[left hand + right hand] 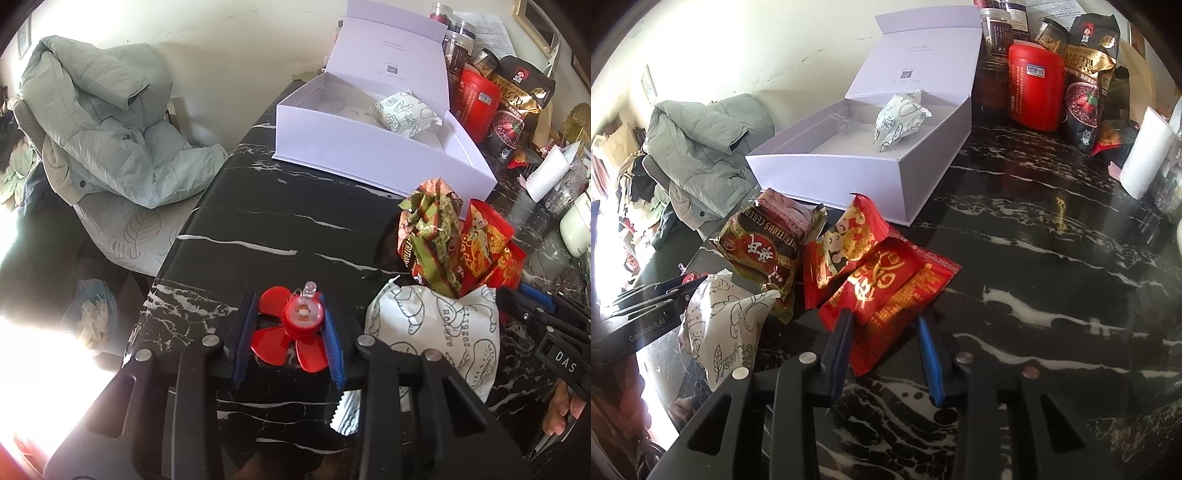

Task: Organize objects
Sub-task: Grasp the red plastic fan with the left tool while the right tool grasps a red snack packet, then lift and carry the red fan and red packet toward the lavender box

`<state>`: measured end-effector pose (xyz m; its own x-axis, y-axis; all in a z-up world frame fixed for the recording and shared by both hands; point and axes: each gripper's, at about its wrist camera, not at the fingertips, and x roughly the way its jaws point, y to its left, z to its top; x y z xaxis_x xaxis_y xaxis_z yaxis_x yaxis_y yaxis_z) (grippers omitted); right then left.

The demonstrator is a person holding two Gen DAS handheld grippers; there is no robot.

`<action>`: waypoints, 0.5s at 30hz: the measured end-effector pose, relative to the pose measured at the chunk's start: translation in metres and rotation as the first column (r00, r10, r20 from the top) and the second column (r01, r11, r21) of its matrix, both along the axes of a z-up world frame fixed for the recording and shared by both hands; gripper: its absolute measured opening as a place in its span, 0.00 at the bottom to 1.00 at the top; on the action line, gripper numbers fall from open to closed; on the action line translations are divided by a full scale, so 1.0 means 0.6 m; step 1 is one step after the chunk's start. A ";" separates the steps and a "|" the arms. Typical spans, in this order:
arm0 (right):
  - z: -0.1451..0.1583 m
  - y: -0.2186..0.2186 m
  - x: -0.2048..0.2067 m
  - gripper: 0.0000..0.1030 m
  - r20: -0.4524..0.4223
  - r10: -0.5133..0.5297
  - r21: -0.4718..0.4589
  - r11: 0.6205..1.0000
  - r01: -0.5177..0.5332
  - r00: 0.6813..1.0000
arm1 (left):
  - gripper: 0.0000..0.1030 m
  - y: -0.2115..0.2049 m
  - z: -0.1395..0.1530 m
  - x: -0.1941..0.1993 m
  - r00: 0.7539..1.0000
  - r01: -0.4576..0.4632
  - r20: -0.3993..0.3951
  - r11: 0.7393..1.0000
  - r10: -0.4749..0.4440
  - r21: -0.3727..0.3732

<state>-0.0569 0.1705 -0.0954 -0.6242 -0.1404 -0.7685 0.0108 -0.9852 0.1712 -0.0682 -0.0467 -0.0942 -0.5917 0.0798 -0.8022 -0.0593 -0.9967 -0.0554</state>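
My left gripper [290, 332] is shut on a small red fan-shaped toy [301, 317] just above the black marble table. My right gripper [886, 347] is open, its jaws on either side of the near end of a red snack packet [890, 291] lying on the table. A second red packet [846, 251], a brown cereal packet [761, 247] and a white printed packet [724, 325] lie to its left. An open white box [923, 184] stands behind them with one white printed packet [899, 120] inside; the box also shows in the left wrist view [369, 155].
Jars, a red canister [1034, 88] and a black food bag [1086, 85] crowd the table's back right. A white cylinder [1143, 151] stands at the right edge. A chair with a grey-green jacket [103, 118] is left of the table.
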 end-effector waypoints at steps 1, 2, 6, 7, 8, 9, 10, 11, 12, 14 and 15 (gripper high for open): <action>0.000 0.001 0.000 0.34 -0.001 -0.006 -0.003 1.000 0.006 1.000 | 0.31 -0.002 0.000 0.000 1.000 -0.004 0.002 1.000 0.004 0.005; 0.000 0.002 0.000 0.36 -0.003 -0.018 -0.005 1.000 0.018 1.000 | 0.31 -0.005 0.001 0.000 1.000 -0.008 0.003 1.000 0.008 0.009; 0.000 0.000 -0.008 0.48 0.000 -0.023 -0.033 0.999 0.023 1.000 | 0.31 -0.008 0.005 0.002 1.000 -0.017 -0.003 1.000 0.017 0.000; 0.000 -0.001 -0.010 0.50 -0.001 -0.024 -0.042 0.999 0.023 1.000 | 0.31 -0.010 0.007 0.002 1.000 -0.018 -0.005 1.000 0.018 0.000; 0.000 -0.001 -0.012 0.52 -0.006 -0.024 -0.050 0.998 0.024 1.000 | 0.31 -0.011 0.008 0.002 1.000 -0.018 -0.006 1.000 0.018 0.000; 0.001 -0.001 -0.015 0.52 -0.011 -0.029 -0.054 0.998 0.028 1.000 | 0.31 -0.012 0.008 0.003 1.000 -0.020 -0.007 1.000 0.020 0.000; 0.000 -0.002 -0.018 0.52 -0.010 -0.034 -0.054 0.998 0.033 0.999 | 0.31 -0.013 0.009 0.003 1.000 -0.023 -0.008 1.000 0.023 0.000; -0.001 -0.002 -0.021 0.52 -0.009 -0.037 -0.053 0.998 0.037 0.999 | 0.31 -0.014 0.009 0.003 1.000 -0.023 -0.007 1.000 0.023 0.000; -0.001 -0.002 -0.022 0.52 -0.012 -0.043 -0.051 0.998 0.042 0.999 | 0.31 -0.014 0.008 0.003 1.000 -0.025 -0.005 1.000 0.025 0.002; -0.002 -0.001 -0.026 0.52 -0.014 -0.053 -0.056 0.997 0.052 0.999 | 0.31 -0.016 0.007 0.002 1.000 -0.024 0.001 1.000 0.024 0.007; -0.002 0.000 -0.028 0.52 -0.017 -0.055 -0.059 0.997 0.054 0.998 | 0.31 -0.016 0.006 0.002 1.000 -0.023 0.004 1.000 0.023 0.009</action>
